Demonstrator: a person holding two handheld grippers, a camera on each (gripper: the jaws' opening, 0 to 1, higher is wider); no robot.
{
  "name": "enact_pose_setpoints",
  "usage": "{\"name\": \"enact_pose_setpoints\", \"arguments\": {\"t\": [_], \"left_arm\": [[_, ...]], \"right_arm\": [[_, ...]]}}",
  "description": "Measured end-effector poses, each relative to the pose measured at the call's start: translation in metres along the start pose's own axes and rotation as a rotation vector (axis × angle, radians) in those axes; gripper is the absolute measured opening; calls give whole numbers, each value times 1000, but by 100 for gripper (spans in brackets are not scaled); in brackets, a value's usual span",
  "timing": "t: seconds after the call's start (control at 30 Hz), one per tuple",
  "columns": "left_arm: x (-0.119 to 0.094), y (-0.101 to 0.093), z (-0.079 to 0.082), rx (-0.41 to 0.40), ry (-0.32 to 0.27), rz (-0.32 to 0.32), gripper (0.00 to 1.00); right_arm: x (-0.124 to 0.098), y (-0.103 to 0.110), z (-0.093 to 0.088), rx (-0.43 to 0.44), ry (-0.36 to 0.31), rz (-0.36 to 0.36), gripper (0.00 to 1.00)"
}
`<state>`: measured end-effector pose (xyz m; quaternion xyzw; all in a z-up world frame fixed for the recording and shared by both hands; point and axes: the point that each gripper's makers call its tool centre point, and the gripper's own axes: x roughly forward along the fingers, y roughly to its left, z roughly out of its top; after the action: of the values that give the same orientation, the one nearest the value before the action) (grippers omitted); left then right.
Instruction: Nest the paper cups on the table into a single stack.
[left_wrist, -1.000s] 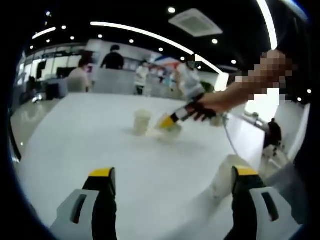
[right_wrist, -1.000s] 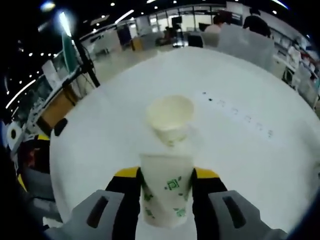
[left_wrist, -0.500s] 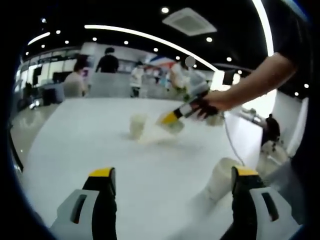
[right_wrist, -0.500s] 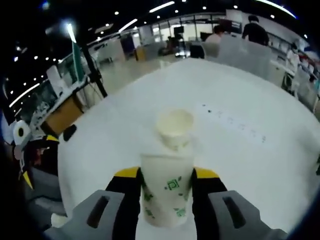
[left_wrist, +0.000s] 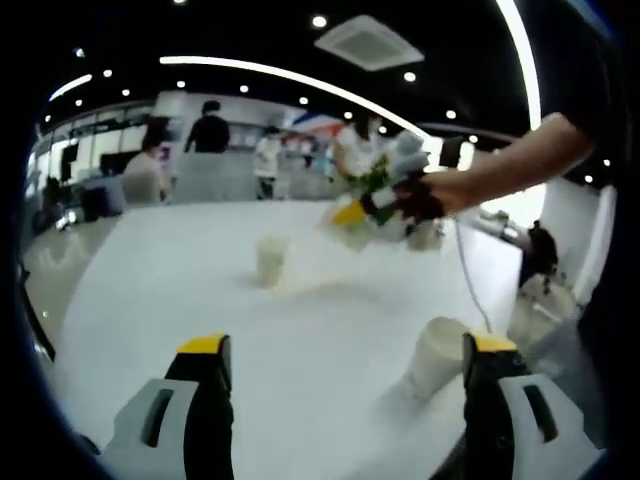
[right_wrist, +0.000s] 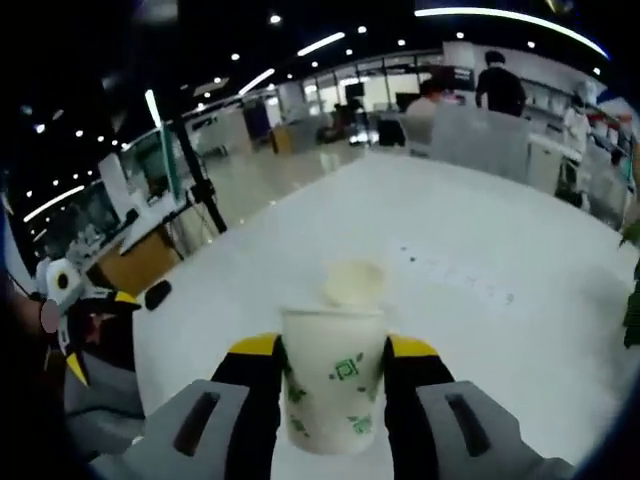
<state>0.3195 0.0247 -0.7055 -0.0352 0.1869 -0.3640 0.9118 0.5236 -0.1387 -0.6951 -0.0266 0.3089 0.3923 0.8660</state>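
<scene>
In the right gripper view my right gripper (right_wrist: 335, 352) is shut on a white paper cup with green print (right_wrist: 335, 385), held upright above the white table (right_wrist: 480, 340). Beyond it a second paper cup (right_wrist: 352, 283) stands open-mouthed on the table. In the left gripper view my left gripper (left_wrist: 345, 395) is open with nothing between its jaws. A paper cup (left_wrist: 270, 260) stands mid-table, and another cup (left_wrist: 435, 355) sits close to the right jaw. The right gripper (left_wrist: 365, 212), in a person's hand, hangs above the table with its cup (left_wrist: 348, 233).
The table (left_wrist: 180, 300) is wide and white, with bare surface around the cups. The left gripper (right_wrist: 85, 335) shows at the left edge of the right gripper view. People stand far behind the table, beside desks and partitions. A plant (right_wrist: 630, 300) is at the right edge.
My right gripper has risen with its cup, higher above the table and away from the standing cup. The left gripper's jaws stay open; its view has shifted slightly.
</scene>
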Motion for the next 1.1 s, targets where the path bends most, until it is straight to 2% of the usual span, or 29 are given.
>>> {"name": "enact_pose_setpoints", "arguments": {"t": [0.37,0.53,0.67,1.1], "left_arm": [[-7,0,3,33,17,-9,95],[-7,-3,4,39,21,-14,95],[-7,-4,4,40,21,-15,95],[-14,-7,6,49,15,-11,95]], "right_arm": [[-29,21,32,-23,-137,33,37],[-41,35,56,-34,-237,76,37],[-49,46,64,-39,-276,98,37],[-84,74,90,37,-429,176,37]]}}
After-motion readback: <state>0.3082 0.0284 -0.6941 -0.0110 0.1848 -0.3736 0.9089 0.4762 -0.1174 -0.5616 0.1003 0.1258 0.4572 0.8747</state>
